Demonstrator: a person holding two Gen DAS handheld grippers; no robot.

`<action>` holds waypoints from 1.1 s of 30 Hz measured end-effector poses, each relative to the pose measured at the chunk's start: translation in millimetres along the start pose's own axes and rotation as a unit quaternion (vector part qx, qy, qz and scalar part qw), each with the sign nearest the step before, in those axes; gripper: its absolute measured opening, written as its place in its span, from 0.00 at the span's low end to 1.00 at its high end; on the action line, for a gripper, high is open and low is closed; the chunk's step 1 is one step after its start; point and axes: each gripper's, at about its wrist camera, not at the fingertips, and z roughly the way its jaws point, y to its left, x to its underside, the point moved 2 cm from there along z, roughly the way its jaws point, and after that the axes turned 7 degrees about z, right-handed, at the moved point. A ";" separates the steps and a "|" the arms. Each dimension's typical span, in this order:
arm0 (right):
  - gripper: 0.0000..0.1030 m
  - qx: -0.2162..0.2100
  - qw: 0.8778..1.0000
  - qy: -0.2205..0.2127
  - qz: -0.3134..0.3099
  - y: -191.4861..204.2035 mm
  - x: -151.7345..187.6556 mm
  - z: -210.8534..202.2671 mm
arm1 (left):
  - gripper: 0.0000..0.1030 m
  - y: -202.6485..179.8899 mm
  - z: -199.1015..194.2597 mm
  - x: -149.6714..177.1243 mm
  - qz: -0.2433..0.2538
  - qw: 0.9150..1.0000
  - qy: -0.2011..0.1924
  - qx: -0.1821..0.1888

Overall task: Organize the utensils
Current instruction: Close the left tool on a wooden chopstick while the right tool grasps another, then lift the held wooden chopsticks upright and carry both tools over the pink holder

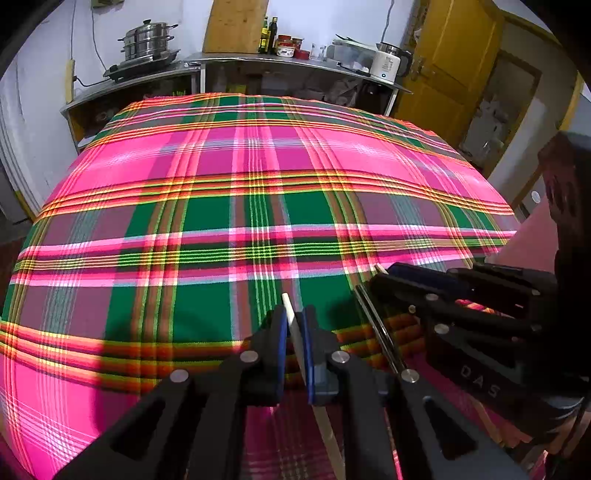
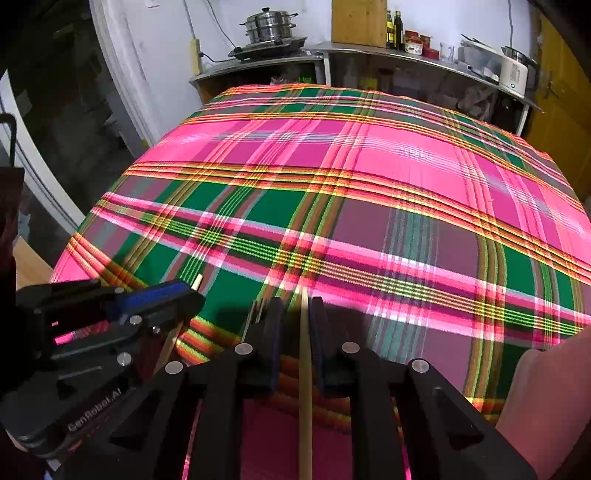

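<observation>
1. Your left gripper (image 1: 295, 321), black with blue pads, is closed tight on a pale, thin wooden chopstick (image 1: 293, 325); its blunt tip pokes out just past the pads and its shaft runs back under the gripper.
2. Your right gripper (image 2: 295, 314) is pinched on a second light wooden chopstick (image 2: 305, 369), a smooth round rod lying straight along the gap between its fingers, tip just clearing them.
3. Both grippers hover close side by side over the near edge of the pink, green and yellow plaid woven tablecloth (image 1: 240, 184), which covers the table flat with a fine ribbed weave.
4. The left view shows your right gripper from the side, with a dark, thin, glossy rod (image 1: 376, 332) slanting beside it; I cannot tell what it is.
5. The right view shows your left gripper from the side, its chopstick tip sticking out beyond the blue pad.
6. Behind the table, a stacked stainless-steel steamer pot (image 2: 271, 24) sits on a metal counter (image 2: 369, 50), with dark glass bottles (image 2: 393, 24) and a white electric kettle (image 1: 389, 61).
</observation>
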 end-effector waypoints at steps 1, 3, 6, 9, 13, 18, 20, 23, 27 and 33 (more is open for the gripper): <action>0.07 0.004 1.000 0.000 -0.002 0.6 -0.6 0.8 | 0.09 -0.2 0.4 -0.7 -0.002 1.000 0.000 -0.001; 0.04 0.003 1.000 0.002 -0.001 0.4 -1.2 1.2 | 0.08 -0.9 1.3 -1.8 -0.001 1.000 0.001 -0.003; 0.04 0.001 1.000 0.001 -0.003 1.4 -0.7 -0.2 | 0.07 -2.2 2.1 -4.1 0.001 1.000 0.002 -0.003; 0.04 -0.004 1.000 -0.003 -0.003 2.1 -1.9 -6.8 | 0.07 -3.1 0.9 -4.8 -0.001 1.000 0.004 0.008; 0.04 -0.007 1.000 -0.019 -0.007 6.7 -4.2 -23.9 | 0.06 -4.6 -8.7 -5.6 -0.001 1.000 -0.001 0.011; 0.04 -0.013 0.999 -0.044 -0.013 13.7 -5.1 -53.9 | 0.06 -6.8 -37.1 -13.0 0.007 1.000 -0.024 0.010; 0.04 -0.014 0.998 -0.054 -0.015 17.4 -5.5 -64.5 | 0.06 -8.7 -51.9 -16.2 0.012 0.999 -0.035 0.010; 0.04 -0.018 0.997 -0.073 -0.018 24.1 -4.9 -87.3 | 0.05 -12.8 -73.5 -19.9 0.020 0.998 -0.051 0.010; 0.04 -0.018 0.995 -0.096 -0.022 28.3 -1.7 -113.3 | 0.05 -18.8 -100.9 -22.4 0.028 0.997 -0.070 0.012; 0.04 -0.020 0.992 -0.127 -0.013 24.2 6.9 -153.1 | 0.05 -30.7 -139.4 -22.6 0.040 0.995 -0.094 0.014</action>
